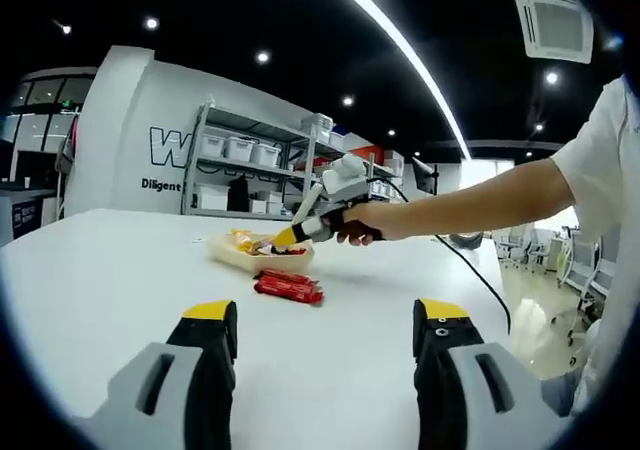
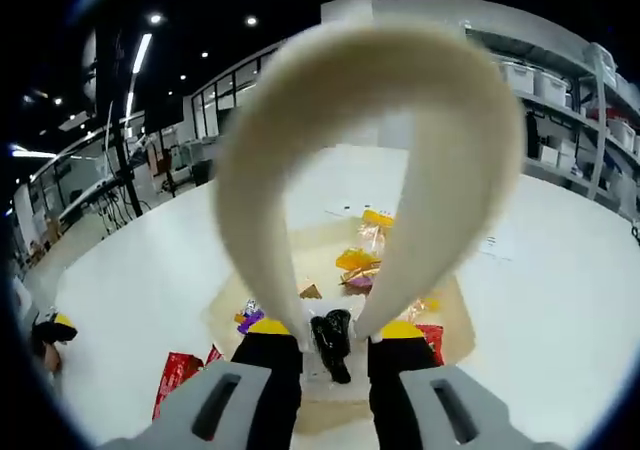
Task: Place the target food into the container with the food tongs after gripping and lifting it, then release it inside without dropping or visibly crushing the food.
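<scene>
Right gripper (image 2: 335, 338) pinches tongs (image 2: 370, 100) over container (image 2: 455, 310).

Bright ceiling strip (image 1: 400, 45) + spots, glare on white table (image 1: 110, 280), close-up tongs (image 2: 370, 110) blurred, fisheye-bent edges.

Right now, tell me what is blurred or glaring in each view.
Right gripper view: the cream tongs loom close and out of focus; the tray beyond is sharper. Left gripper view: the ceiling light strip glares white, straight lines bow from fisheye, and the red packets stay sharp.

Cream tongs (image 2: 370, 120) arched over tan container (image 2: 455, 315) w/ wrapped snacks (image 2: 358, 260), red packet (image 1: 288, 286) beside
</scene>
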A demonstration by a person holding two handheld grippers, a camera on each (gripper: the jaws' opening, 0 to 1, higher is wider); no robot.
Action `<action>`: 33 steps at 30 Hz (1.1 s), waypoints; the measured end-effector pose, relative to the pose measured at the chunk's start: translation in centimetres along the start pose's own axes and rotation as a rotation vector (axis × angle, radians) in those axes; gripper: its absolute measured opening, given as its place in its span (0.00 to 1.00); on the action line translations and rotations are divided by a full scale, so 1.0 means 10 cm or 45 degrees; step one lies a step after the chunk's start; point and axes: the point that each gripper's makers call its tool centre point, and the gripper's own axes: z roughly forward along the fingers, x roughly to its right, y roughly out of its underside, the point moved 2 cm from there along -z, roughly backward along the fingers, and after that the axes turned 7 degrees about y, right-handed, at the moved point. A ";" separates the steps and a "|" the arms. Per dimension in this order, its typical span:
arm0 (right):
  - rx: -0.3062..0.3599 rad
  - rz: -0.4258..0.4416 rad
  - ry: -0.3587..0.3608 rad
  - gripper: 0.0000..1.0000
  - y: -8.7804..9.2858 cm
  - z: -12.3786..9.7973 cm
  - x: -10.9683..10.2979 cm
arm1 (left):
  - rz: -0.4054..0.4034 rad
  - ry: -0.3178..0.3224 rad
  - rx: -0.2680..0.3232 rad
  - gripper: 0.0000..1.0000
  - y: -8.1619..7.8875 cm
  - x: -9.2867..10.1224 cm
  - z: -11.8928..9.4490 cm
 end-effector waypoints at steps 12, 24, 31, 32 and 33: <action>0.056 -0.105 -0.079 0.21 -0.23 -0.41 -0.19 | 0.091 0.019 -0.172 0.70 0.21 0.05 0.07; -0.072 -0.141 -0.260 0.21 0.20 -0.72 -0.69 | 0.077 0.017 -0.177 0.69 0.23 0.07 0.06; -0.112 -0.182 -0.299 0.22 0.42 -0.59 -1.00 | 0.084 0.016 -0.160 0.68 0.20 0.07 0.05; -0.099 -0.190 -0.297 0.22 0.43 -0.59 -1.06 | 0.088 0.011 -0.163 0.68 0.21 0.06 0.05; -0.099 -0.192 -0.297 0.22 0.43 -0.58 -1.08 | 0.091 0.007 -0.166 0.68 0.21 0.06 0.04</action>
